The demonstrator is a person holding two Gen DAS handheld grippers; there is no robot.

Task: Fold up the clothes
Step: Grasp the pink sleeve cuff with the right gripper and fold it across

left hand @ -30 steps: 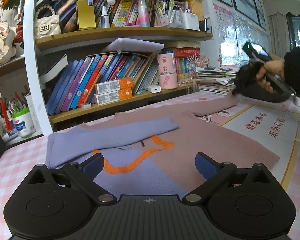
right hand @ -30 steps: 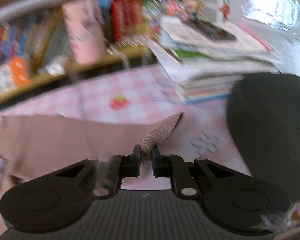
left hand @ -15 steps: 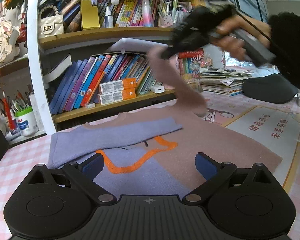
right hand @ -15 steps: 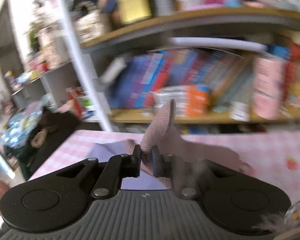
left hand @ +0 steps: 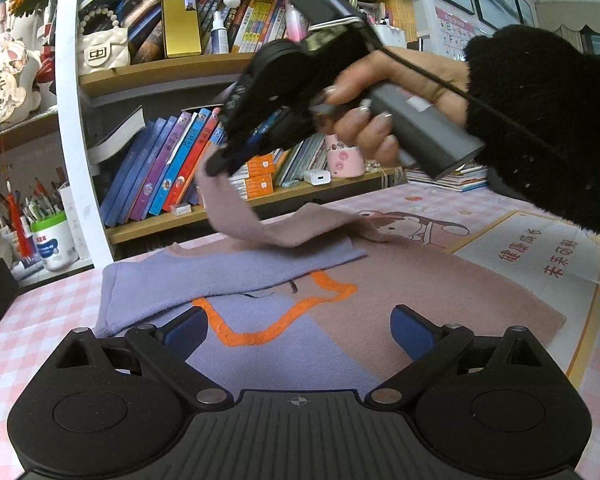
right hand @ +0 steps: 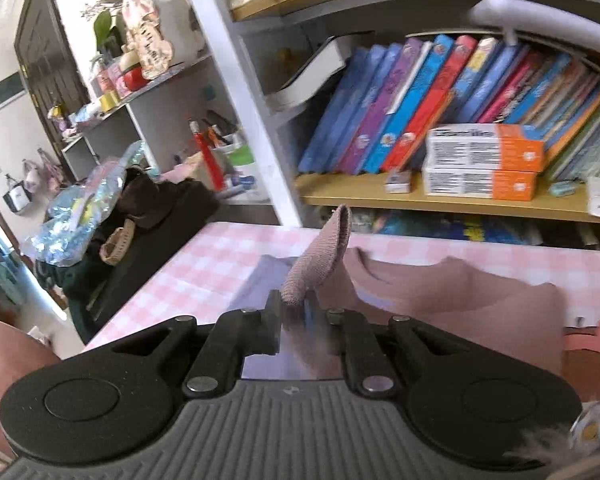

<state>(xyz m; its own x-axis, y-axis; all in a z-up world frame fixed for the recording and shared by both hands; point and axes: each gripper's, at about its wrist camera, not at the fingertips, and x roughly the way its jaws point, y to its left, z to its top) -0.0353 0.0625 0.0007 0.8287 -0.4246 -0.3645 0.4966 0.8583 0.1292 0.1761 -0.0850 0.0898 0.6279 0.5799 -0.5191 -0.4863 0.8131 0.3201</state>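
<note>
Sweater (left hand: 440, 292) lies flat on the table (left hand: 40, 320), which has a pink checked cloth; body mauve on one side, lilac on the other, with an orange outline (left hand: 284, 316) across the front; lilac sleeve (left hand: 220, 272) already folded over the chest.

Right gripper (right hand: 296, 312): fingers together, clamped on the cuff of the mauve sleeve (left hand: 260, 228); cuff end sticks up between the tips in the right wrist view (right hand: 324, 252); in the left wrist view the same gripper (left hand: 216, 166) is held in the air above the sweater, in front of the bookshelf (left hand: 172, 68), with the sleeve hanging from it in a curve back down to the shoulder; the sleeve crosses over the lilac sleeve; right hand (left hand: 380, 104) wraps the handle, black fuzzy cuff (left hand: 540, 120) at the wrist; right wrist view somewhat blurred.

Left gripper (left hand: 298, 328): fingers wide apart, nothing between the blue pads (left hand: 184, 328); it sits low over the near hem of the sweater, pointing across the lilac and mauve panels; whether it touches the fabric cannot be told.

Right of the sweater: a mat with a cartoon pig (left hand: 416, 228) and red printed characters; row of books (right hand: 440, 100) and two orange-and-white boxes (right hand: 484, 160) on the shelf behind.
</note>
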